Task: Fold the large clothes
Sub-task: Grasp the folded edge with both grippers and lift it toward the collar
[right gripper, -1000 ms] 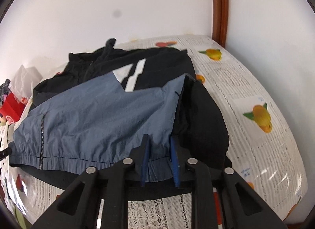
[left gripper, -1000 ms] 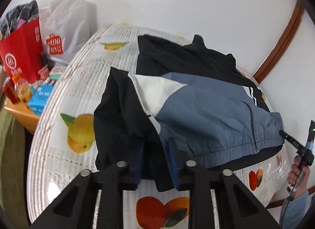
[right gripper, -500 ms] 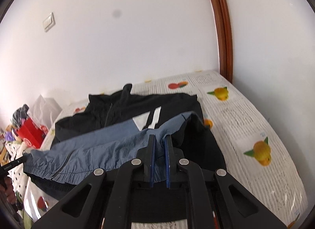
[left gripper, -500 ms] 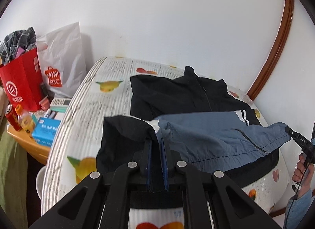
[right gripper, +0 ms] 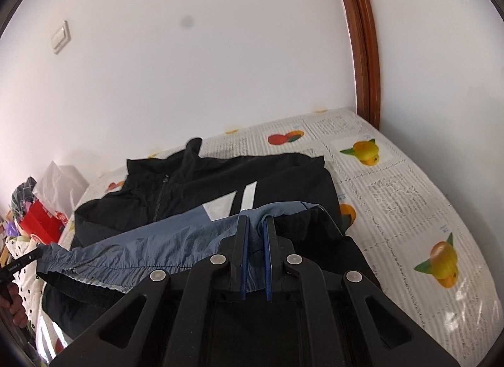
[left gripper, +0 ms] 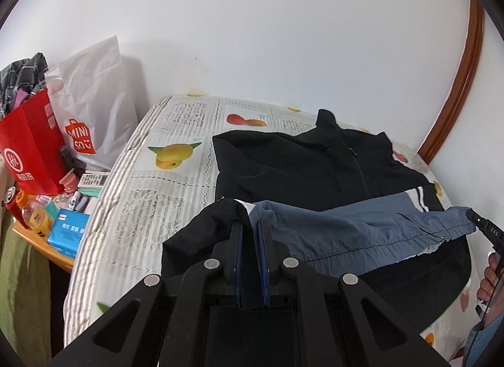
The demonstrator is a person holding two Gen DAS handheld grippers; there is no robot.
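A black/blue zip jacket (left gripper: 315,171) is spread on a bed w/ a fruit-print cover (left gripper: 163,184), collar toward the far wall. The blue hem is lifted off the bed and stretched taut between both tools. The left gripper (left gripper: 249,234) is clenched on the jacket's near-left corner, where black sleeve fabric bunches over the pads. The right gripper (right gripper: 255,231) is clamped on the blue hem at the near-right corner; its tip is also seen at the right edge of the left view. A white stripe panel (right gripper: 233,203) is visible mid-jacket. At far left, a red paper bag (left gripper: 28,149) and a white Miniso bag (left gripper: 91,105) are set on a cluttered side table (left gripper: 41,241). A light switch (right gripper: 60,37) is mounted on the wall.
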